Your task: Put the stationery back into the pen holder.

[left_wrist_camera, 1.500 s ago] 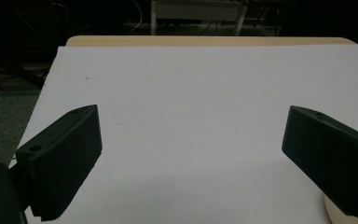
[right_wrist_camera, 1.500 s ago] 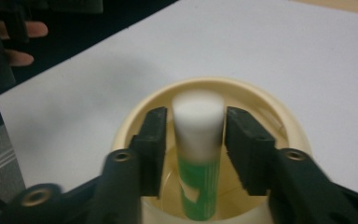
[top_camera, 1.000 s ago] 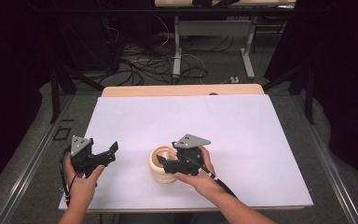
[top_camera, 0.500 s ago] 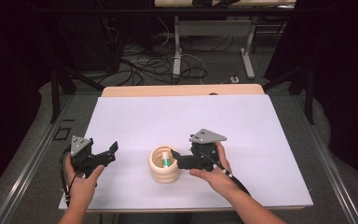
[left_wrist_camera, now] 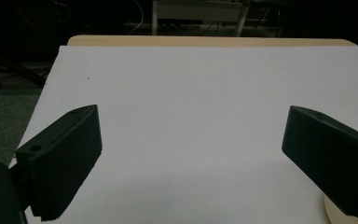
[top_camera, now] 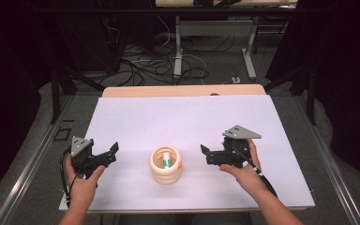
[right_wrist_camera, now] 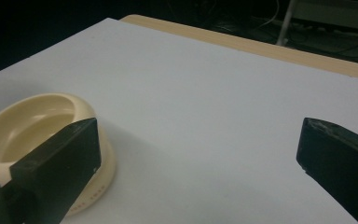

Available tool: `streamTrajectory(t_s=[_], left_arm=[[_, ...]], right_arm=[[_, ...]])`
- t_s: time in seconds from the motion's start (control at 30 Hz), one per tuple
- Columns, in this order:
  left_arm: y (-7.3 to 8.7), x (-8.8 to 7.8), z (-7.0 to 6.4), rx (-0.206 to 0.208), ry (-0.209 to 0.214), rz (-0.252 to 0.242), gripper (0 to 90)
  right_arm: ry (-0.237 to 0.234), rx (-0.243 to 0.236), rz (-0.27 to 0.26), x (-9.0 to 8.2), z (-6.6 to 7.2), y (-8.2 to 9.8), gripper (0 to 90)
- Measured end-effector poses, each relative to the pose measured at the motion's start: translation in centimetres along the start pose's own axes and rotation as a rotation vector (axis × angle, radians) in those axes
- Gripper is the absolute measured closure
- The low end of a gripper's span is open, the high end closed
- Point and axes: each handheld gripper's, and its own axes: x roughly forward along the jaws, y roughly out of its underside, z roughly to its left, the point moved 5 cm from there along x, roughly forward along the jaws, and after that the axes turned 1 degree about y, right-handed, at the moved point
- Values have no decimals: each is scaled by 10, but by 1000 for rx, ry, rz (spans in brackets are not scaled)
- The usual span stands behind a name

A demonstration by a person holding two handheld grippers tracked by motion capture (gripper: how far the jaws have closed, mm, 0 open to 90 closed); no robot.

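A cream ribbed bowl [top_camera: 165, 174] stands on the white table top [top_camera: 178, 122], near its front edge. A small green and white tube [top_camera: 167, 161] leans inside it, and an orange speck sits at its right side. My right gripper [top_camera: 206, 155] hovers to the right of the bowl, apart from it. Its jaws have just been opening and stand wide with nothing between them. In the right gripper view the bowl [right_wrist_camera: 32, 130] lies behind the left jaw of that gripper [right_wrist_camera: 198, 135]. My left gripper [top_camera: 111, 153] rests left of the bowl, open and empty [left_wrist_camera: 191, 126].
A wooden strip [top_camera: 183, 90] runs along the table's far edge. Beyond it lie cables and desk legs on a dark floor. Metal rails [top_camera: 33, 154] flank the table. The bowl's rim [left_wrist_camera: 331, 213] peeks in at the bottom right of the left gripper view.
My right gripper has drawn away from the bowl to the right and its jaws have opened. The green and white tube now shows inside the bowl. The left gripper has stayed still.
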Motion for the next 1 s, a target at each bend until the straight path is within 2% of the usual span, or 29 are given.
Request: streamTrajectory(t_s=[0.5, 0.73, 1.0], left_arm=[[1, 1, -1, 2, -3, 4, 48], [1, 1, -2, 2, -4, 4, 48], [2, 2, -1, 4, -4, 8, 48]], right_arm=[[134, 113, 21, -20, -69, 31, 0], [189, 181, 24, -20, -90, 51, 0], [221, 224, 32, -21, -107, 64, 0]])
